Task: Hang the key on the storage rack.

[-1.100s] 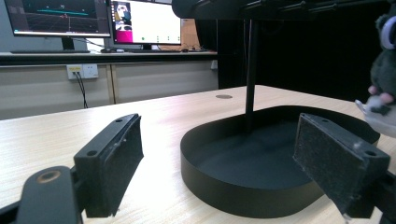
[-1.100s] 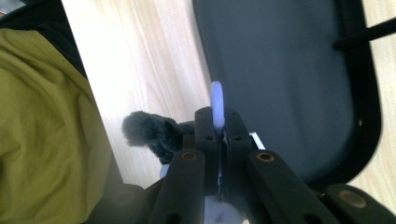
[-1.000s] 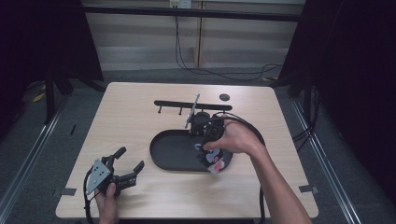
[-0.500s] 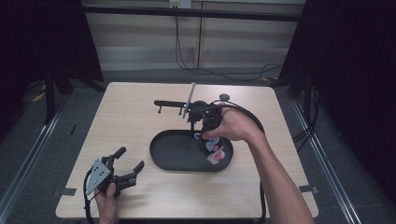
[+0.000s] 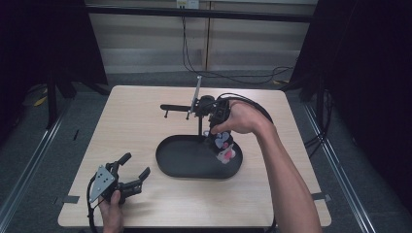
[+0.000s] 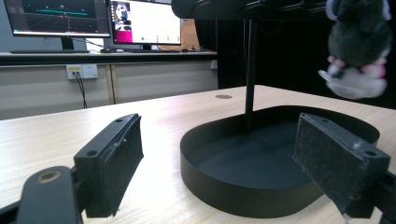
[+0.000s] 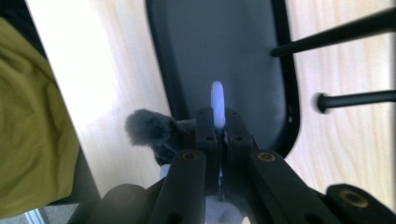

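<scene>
A small dark-grey plush toy with white and pink parts hangs over the right end of the black oval tray. My right gripper points down and is shut on the toy's pale loop, close beside the black hook stand. In the right gripper view the closed jaws pinch the loop, with dark fur beneath. My left gripper rests on the table at the front left, open and holding nothing. In the left gripper view the toy dangles above the tray.
The stand's post rises from inside the tray's far side, and its rods reach out over the table. A thin grey rod sticks up behind it. A small dark disc lies on the table beyond the tray.
My right hand has lifted the toy up from the tray and carried it away from me toward the stand. The left gripper has stayed put.
</scene>
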Demonstrator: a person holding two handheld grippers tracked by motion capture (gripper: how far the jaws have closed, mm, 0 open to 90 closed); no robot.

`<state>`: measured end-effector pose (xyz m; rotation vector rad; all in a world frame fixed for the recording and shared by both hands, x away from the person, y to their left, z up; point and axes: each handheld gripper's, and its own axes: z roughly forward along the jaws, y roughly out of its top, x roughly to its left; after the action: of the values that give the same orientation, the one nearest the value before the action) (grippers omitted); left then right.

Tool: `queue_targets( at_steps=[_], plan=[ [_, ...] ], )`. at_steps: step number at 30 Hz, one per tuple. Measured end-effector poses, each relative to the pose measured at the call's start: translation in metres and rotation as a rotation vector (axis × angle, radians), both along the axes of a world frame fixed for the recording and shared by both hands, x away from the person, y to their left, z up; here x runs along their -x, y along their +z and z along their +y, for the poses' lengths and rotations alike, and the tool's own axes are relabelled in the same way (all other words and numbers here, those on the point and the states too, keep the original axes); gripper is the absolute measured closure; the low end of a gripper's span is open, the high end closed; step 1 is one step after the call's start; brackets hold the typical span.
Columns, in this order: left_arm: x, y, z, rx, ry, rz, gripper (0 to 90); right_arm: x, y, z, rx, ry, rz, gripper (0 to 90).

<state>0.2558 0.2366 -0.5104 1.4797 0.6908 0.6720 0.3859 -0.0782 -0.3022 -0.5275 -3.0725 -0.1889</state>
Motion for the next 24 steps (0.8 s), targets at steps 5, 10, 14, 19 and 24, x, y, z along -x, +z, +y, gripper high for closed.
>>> queue_targets(
  at_steps=[5, 10, 14, 19, 24],
  plan=[
    [0.0, 0.0, -0.001, 0.01, 0.0, 0.003, 15.3, -0.011, 0.001, -0.005, -0.017, -0.021, 0.025, 87.7],
    [0.0, 0.0, -0.001, 0.01, 0.001, 0.003, 15.3, -0.023, -0.002, -0.008, -0.027, -0.055, 0.029, 87.7],
    [0.0, 0.0, -0.001, 0.016, 0.003, -0.003, 15.3, -0.027, -0.001, -0.011, -0.014, -0.068, 0.017, 87.7],
    [0.0, 0.0, -0.001, 0.016, 0.002, -0.002, 15.3, -0.03, 0.002, -0.012, -0.042, -0.078, 0.015, 87.7],
    [0.0, 0.0, -0.001, 0.011, 0.003, -0.007, 15.3, -0.034, -0.001, -0.013, -0.037, -0.096, 0.014, 87.6]
  ],
)
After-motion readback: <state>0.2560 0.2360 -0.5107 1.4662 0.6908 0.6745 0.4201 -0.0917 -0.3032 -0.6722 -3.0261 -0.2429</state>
